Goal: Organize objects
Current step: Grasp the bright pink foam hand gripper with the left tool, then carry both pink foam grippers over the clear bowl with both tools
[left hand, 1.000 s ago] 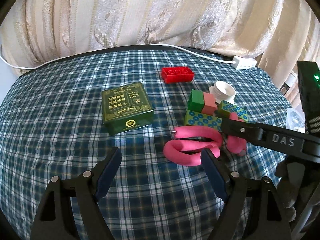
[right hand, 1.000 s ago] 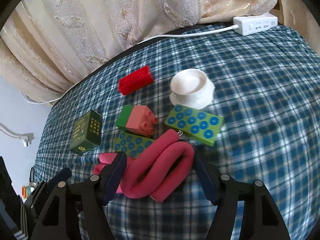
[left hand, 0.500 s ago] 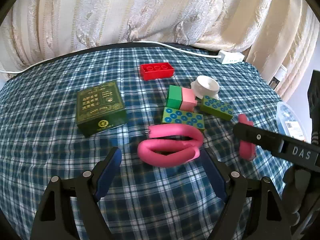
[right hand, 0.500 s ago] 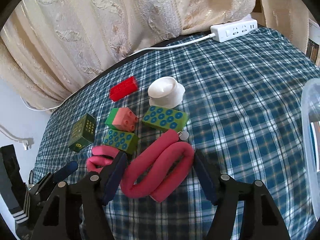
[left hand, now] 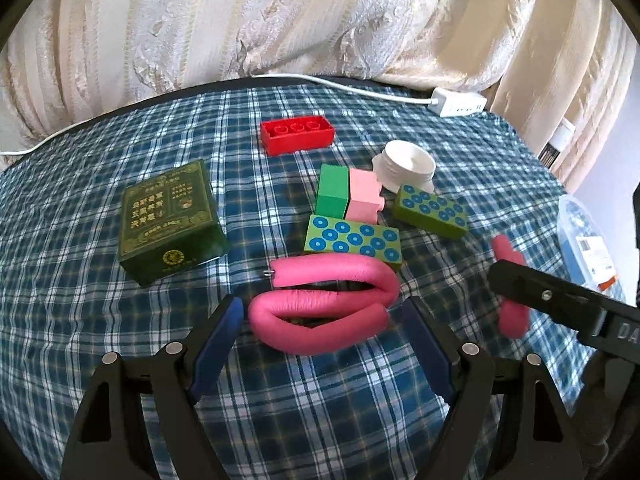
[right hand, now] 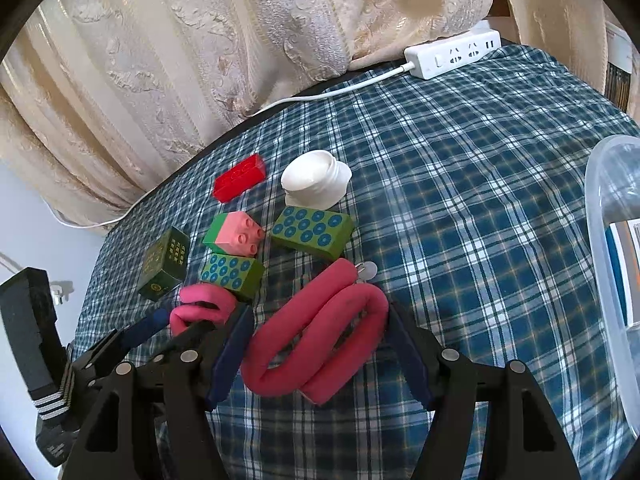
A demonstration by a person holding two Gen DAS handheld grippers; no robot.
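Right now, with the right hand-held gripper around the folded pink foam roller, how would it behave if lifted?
The pink foam roller looks soft and padded, so it would probably squash between the right hand-held gripper fingers. It is bent into loops, so it may sag or spring open. It likely weighs little.

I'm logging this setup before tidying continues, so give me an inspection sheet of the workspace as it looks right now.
Surface: blue plaid tablecloth.
Job's things: two pink foam curlers, one between the left tongs, one between the right tongs; red brick; green-pink brick; two dotted green blocks; green tin; white cap.
Clutter: clear plastic bin.
Grippers: both tongs open, gripping nothing.
Cables: white power strip with cord.
Surroundings: cream curtain.
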